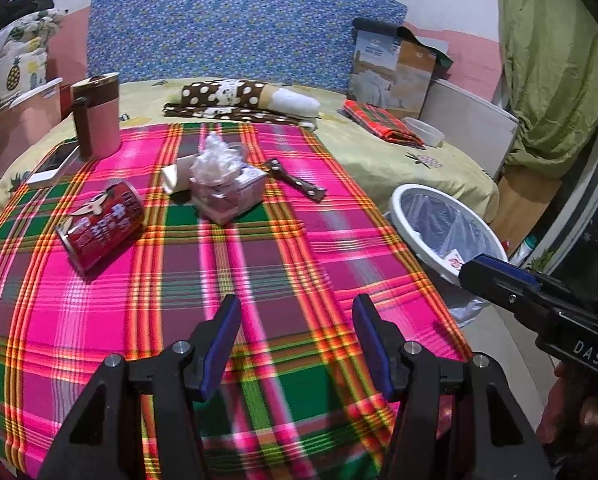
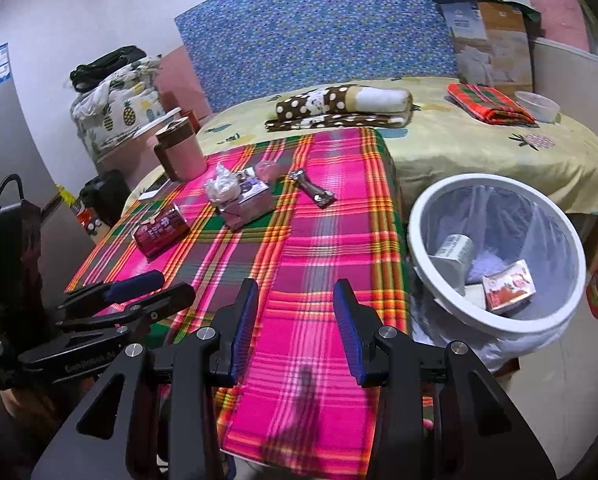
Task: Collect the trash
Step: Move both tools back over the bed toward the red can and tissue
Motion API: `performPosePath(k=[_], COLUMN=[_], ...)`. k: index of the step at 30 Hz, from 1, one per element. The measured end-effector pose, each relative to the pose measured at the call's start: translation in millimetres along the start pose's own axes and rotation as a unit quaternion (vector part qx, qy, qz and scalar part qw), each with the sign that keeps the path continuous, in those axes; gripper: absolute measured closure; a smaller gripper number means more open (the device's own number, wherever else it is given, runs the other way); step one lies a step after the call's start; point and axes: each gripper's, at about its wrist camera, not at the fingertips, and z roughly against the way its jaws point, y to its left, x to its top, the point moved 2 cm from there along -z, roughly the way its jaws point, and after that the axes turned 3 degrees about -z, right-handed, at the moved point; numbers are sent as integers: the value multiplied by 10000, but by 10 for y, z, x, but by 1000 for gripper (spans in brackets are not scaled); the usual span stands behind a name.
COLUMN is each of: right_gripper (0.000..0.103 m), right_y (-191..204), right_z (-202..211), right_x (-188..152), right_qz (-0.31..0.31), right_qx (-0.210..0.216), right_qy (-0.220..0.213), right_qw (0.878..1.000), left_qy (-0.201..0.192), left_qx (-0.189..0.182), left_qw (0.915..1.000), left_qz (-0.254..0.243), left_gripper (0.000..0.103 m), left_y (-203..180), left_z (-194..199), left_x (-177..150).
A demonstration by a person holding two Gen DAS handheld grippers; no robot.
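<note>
The white bin stands beside the bed, lined with a clear bag; inside lie a red-white carton and a pale cup. On the plaid cloth a red can lies on its side, near a tissue box. The left gripper and the right gripper hover above the cloth, both with jaws apart and holding nothing

A blue floral headboard backs the yellow-sheeted bed against white walls.
</note>
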Motion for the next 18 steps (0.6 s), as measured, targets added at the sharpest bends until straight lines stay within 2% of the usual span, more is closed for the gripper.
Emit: performPosePath(k=[8,18], right_gripper=[61,60], right_y=[151,378], right_z=[-152,-435], right_x=[112,265], right_qz=[150,359], right_qx=[174,436], right_qy=[57,184], right_qw=[9997,9982], left_qy=[-32,-159], left_qx=[213,695], left_qw=[9996,9969], left_qz=[160,332], left_gripper=[43,43], left_y=[288,842], left_z=[-7,1], left_x=[39,176])
